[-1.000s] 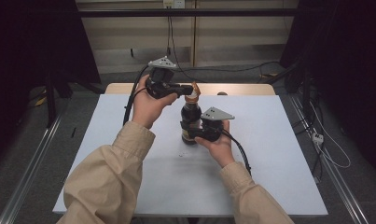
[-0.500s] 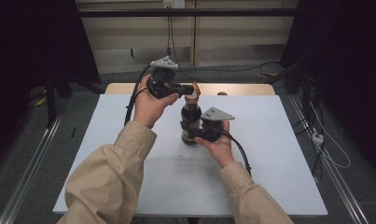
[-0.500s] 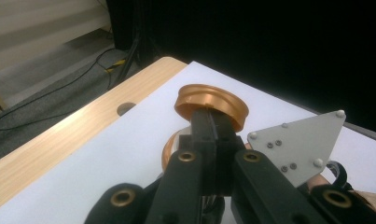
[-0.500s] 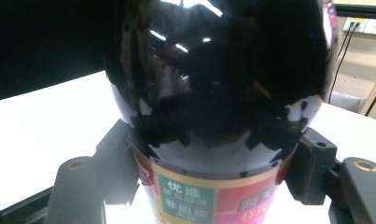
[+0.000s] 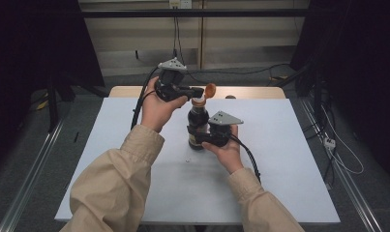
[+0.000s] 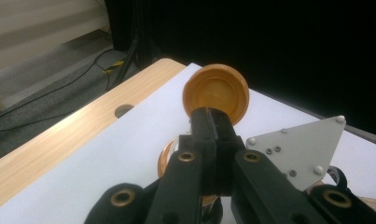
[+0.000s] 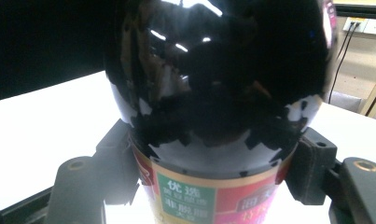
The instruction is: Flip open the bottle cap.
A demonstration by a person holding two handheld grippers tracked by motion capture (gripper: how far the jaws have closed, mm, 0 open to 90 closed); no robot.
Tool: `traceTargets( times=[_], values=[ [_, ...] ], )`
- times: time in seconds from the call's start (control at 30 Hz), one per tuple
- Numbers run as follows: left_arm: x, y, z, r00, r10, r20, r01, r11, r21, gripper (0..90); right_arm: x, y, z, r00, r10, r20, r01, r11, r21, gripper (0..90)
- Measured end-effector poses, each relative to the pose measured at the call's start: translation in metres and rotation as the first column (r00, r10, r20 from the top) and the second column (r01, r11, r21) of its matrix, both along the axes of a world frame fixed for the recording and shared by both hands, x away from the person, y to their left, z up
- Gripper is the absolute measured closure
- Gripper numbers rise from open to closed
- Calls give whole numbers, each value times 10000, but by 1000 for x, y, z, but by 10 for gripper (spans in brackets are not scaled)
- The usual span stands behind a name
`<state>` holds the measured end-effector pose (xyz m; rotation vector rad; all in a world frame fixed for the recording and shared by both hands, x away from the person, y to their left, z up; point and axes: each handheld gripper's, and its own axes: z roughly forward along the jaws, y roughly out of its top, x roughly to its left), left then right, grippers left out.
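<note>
Nearest, at six o'clock in the high view: two beige sleeves, two hands, two grippers, all over one white table [image 5: 289, 159].

Next out, near the table's middle: one dark sauce bottle [image 5: 197, 122], upright, long axis vertical, base on the white surface. Clamped low on its labelled belly by the right gripper [image 5: 198, 140], jaws closed on the glass from three o'clock, one on either flank of the label in the right gripper view. Held steady there, not lifted as far as can be told.

Farther, just above the bottle's neck: one orange cap [image 5: 210, 90], flipped up and tilted off toward one o'clock, inner face turned to the left gripper view. Cannot tell whether hinged to the neck or already free. Pinched at its lower rim by the left gripper [image 5: 201, 91], jaws pressed nearly together, reaching in level from nine o'clock.

So, for the coming move: cap at three o'clock of the left jaws and already in them; bottle mouth directly beneath, at six o'clock of the cap. Left hand the nearer one to the cap, right hand only an anchor. Probably a matter of swinging the cap about the neck, against the right gripper's hold.

Farthest, at twelve o'clock: one wooden strip [image 5: 250, 92] past the white sheet, with one round hole [image 5: 230, 97].
</note>
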<state>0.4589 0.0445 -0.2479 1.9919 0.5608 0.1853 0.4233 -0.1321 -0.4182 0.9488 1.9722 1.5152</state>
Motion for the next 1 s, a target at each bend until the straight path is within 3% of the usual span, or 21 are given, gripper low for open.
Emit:
traceTargets(
  times=[0.63, 0.77, 0.9, 1.0],
  values=[
    [-2, 10, 4, 10000, -47, -11, 47, 9997, -225, 900, -1, 0, 0, 10000, -77, -42, 77, 10000, 43, 302],
    [-2, 15, 4, 9999, -118, -44, 116, 9986, -523, 900, 0, 0, 0, 9999, -78, -66, 78, 9999, 64, 299],
    [-2, 17, 2, 9999, -83, -99, 79, 9992, -402, 802, -1, 0, 2, 9999, -76, -74, 76, 10000, -15, 297],
    [-3, 20, 0, 10000, -64, -31, 63, 9994, -347, 778, -2, 0, 3, 9998, -115, -185, 114, 9999, -51, 292]
  ],
)
